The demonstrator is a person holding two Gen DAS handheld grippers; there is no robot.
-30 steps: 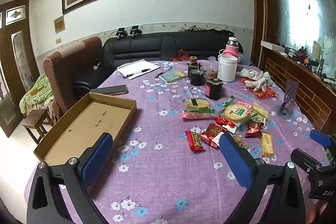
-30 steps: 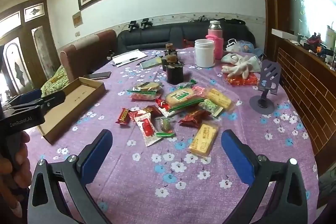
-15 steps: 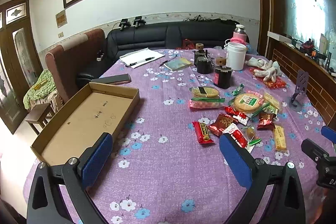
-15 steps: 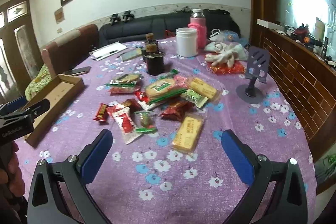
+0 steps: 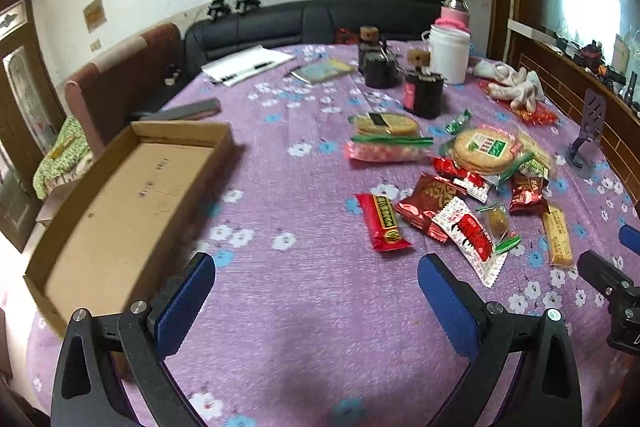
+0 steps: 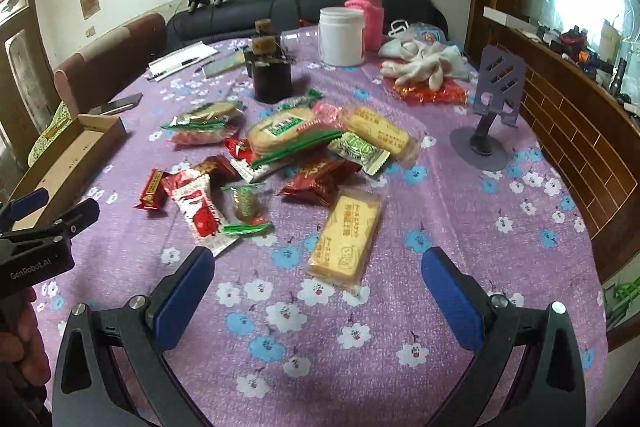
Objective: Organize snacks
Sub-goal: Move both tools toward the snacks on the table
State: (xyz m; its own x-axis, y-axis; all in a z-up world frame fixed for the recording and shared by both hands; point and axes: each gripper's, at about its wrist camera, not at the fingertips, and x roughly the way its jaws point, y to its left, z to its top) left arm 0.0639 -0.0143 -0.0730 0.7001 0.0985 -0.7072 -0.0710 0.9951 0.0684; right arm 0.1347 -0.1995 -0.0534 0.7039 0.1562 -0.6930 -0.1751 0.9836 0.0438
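Several wrapped snacks lie in a loose pile on the purple flowered tablecloth: a red bar, a round cracker pack, a yellow biscuit pack and a red-white packet. An empty cardboard tray sits at the left; it also shows in the right wrist view. My left gripper is open and empty, above the cloth between tray and snacks. My right gripper is open and empty, just short of the yellow biscuit pack.
Behind the snacks stand dark jars, a white tub, a pink-sleeved flask, white gloves and a grey phone stand. Papers and a dark phone lie at the far left. A sofa stands behind.
Both grippers have moved forward and lower toward the table, so the snacks and the tray look closer. Both stay open and empty.
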